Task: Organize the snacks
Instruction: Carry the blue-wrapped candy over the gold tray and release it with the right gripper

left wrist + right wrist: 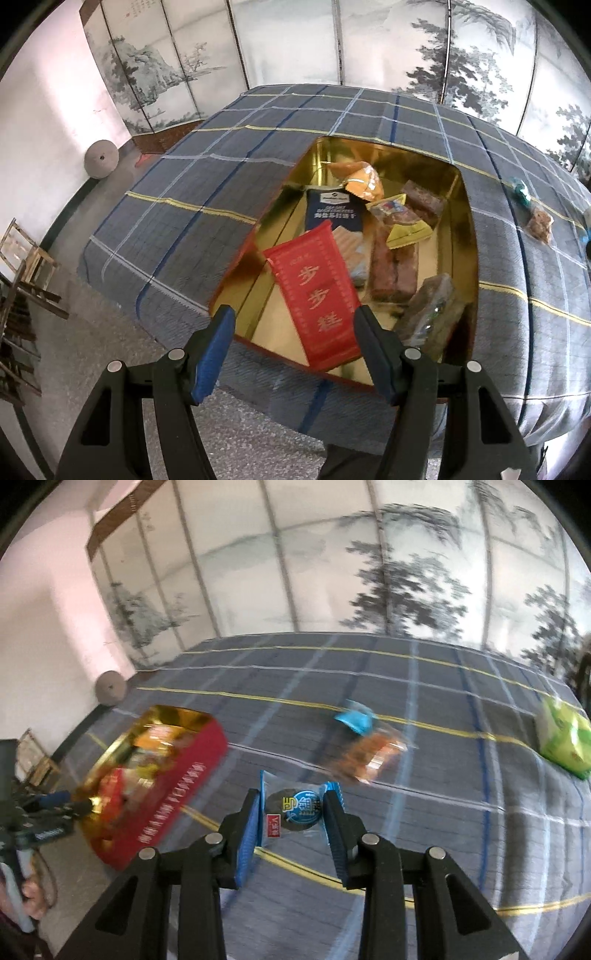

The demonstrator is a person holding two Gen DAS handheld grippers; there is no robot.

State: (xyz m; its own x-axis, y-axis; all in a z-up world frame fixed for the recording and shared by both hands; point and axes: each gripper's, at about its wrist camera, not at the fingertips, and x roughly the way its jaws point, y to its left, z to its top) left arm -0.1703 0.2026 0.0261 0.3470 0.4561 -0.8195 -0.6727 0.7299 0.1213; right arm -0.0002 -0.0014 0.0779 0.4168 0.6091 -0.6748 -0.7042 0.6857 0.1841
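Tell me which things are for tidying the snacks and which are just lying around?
For the job: red tin, red packet, blue-wrapped snack, orange snack, green packet.
Just lying about: round stone, painted screen, wooden chair.

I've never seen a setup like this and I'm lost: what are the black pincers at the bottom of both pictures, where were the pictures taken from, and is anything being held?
No robot here: a person holds a two-finger gripper in each hand, and each carries a wide-angle camera looking along its fingers.

The left wrist view shows the left gripper hovering open over a gold-lined tin on a table covered by a plaid cloth. In the tin lie wrapped snacks, including a red packet and a dark blue one.

The right wrist view shows the right gripper shut on a small blue-edged snack packet, above the cloth. Still on the cloth: an orange snack bag and a green packet.
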